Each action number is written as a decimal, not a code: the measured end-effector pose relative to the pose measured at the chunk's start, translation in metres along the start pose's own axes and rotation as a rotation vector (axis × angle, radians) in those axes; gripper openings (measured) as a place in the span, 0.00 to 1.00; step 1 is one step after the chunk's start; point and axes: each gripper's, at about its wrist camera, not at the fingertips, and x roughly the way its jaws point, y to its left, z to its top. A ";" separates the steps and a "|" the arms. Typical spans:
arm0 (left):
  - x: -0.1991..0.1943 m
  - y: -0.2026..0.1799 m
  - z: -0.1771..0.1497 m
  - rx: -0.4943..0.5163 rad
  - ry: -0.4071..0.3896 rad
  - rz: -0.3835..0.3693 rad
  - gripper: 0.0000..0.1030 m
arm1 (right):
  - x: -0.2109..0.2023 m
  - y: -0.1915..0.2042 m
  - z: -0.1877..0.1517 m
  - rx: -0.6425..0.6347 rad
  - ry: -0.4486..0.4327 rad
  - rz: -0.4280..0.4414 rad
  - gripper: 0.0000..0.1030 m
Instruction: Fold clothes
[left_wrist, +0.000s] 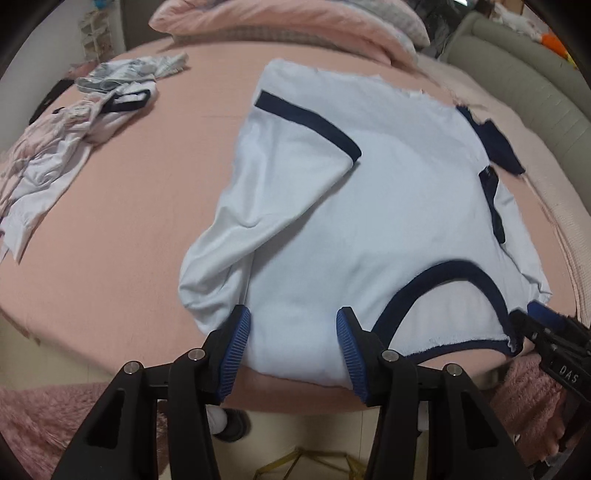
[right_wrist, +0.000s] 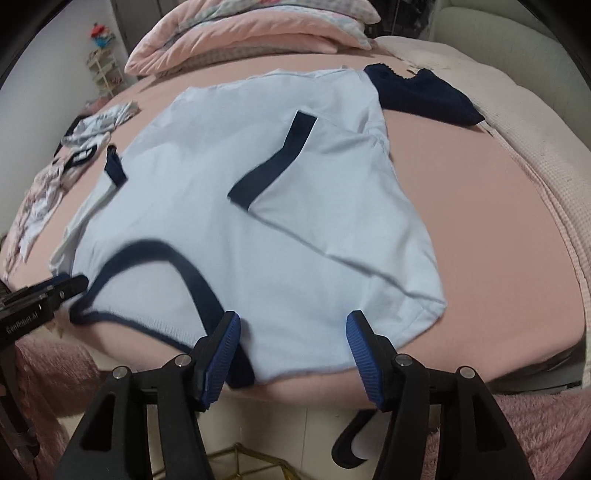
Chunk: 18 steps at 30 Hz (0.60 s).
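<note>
T-shirt lies flat on the bed before me, collar nearest. Both sleeves are folded onto its body. Heap of clothes far left. Pillows behind. Another garment beyond its right corner.

I read "DAS" on the right gripper body, and roughly "GenRobot.AI" on the left gripper body, partly blurred

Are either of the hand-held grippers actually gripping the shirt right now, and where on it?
Neither. The left hand-held gripper and right hand-held gripper are both open, jaws spread over the collar-end edge of the white T-shirt, not closed on it.
</note>
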 end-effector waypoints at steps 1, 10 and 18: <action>-0.002 -0.001 -0.005 -0.015 -0.011 0.005 0.44 | -0.001 0.001 -0.005 -0.008 -0.005 -0.003 0.63; -0.042 0.037 -0.029 -0.232 -0.136 -0.094 0.44 | -0.047 -0.028 -0.019 0.170 -0.131 0.040 0.63; -0.028 0.098 -0.032 -0.460 -0.087 -0.233 0.44 | -0.046 -0.079 -0.006 0.386 -0.127 -0.042 0.63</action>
